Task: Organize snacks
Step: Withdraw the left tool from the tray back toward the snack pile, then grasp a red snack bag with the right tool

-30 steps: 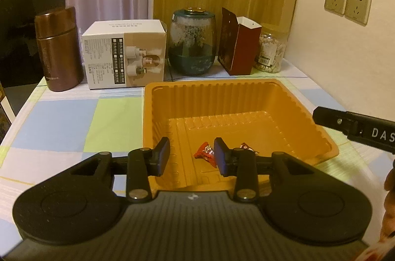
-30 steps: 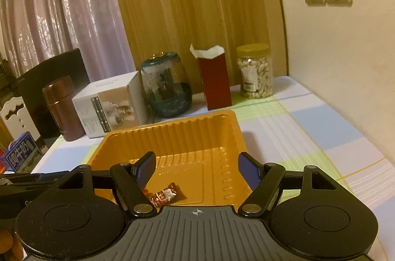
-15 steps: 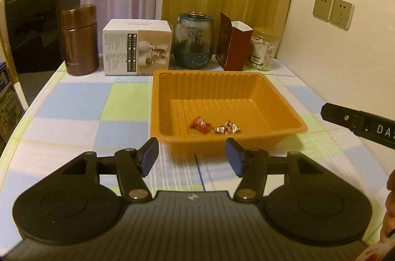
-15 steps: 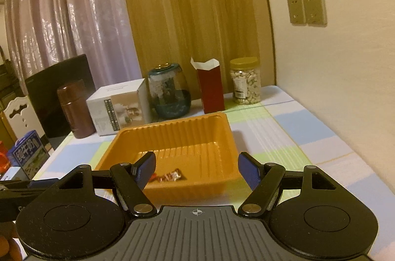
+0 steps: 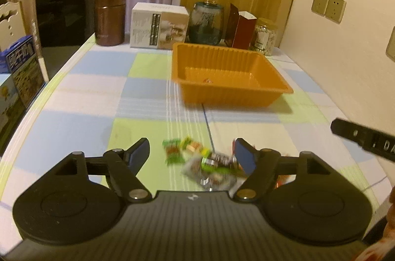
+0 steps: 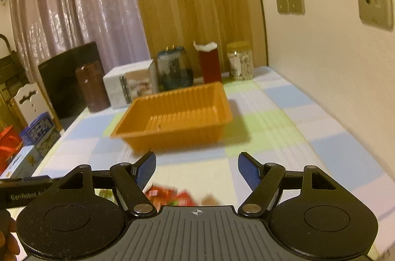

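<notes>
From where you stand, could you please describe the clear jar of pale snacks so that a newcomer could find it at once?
Start at the checked tablecloth and follow it to the row of containers along the far edge by the curtains. The clear plastic jar of pale snacks stands at that row's right end, nearest the cream wall, just right of the dark red carton. It alone is see-through with a yellow lid.

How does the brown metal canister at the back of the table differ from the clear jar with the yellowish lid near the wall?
The brown canister is opaque and hides its contents; the clear jar shows pale, chunky pieces inside. The brown canister stands at the left end of the back row beside the white box; the clear jar stands at the right end beside the red carton. The brown canister looks taller. Both stand upright.
</notes>
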Demonstrator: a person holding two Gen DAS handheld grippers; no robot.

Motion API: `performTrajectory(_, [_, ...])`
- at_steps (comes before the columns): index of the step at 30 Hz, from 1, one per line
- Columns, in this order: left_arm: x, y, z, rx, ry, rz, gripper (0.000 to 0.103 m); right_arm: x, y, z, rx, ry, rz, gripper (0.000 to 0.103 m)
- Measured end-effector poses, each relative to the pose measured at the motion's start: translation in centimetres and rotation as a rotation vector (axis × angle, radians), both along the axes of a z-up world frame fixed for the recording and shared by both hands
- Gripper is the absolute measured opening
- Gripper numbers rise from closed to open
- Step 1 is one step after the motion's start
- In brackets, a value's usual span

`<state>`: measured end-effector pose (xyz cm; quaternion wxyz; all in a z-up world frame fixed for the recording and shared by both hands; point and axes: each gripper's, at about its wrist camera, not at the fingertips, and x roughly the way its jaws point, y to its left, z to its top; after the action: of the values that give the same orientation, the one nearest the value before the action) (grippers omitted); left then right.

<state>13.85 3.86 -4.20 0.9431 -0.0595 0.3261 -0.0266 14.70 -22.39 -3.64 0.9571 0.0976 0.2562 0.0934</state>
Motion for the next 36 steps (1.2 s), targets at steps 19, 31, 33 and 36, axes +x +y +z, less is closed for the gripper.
performTrajectory(19, [-2.9, 0.4, -2.6, 0.023, 0.083, 0.022, 0.082, -3.5, 1.2, -3.4, -0.039, 0.098, 0.078, 0.073])
performTrajectory(31, [-1.6, 0.6, -4.4, 0.002, 0.117, 0.020, 0.082, -1.3, 2.6, -6.9, -0.034, 0.163, 0.141, 0.070])
performTrajectory(33, [-1.4, 0.7, -4.7, -0.007, 0.123, 0.017, 0.082, -0.8, 2.9, -7.3, -0.031, 0.172, 0.153, 0.064])
performTrajectory(36, [-1.0, 0.8, -5.3, -0.010, 0.131, 0.021, 0.082, -0.2, 3.4, -7.7, -0.036, 0.175, 0.165, 0.062])
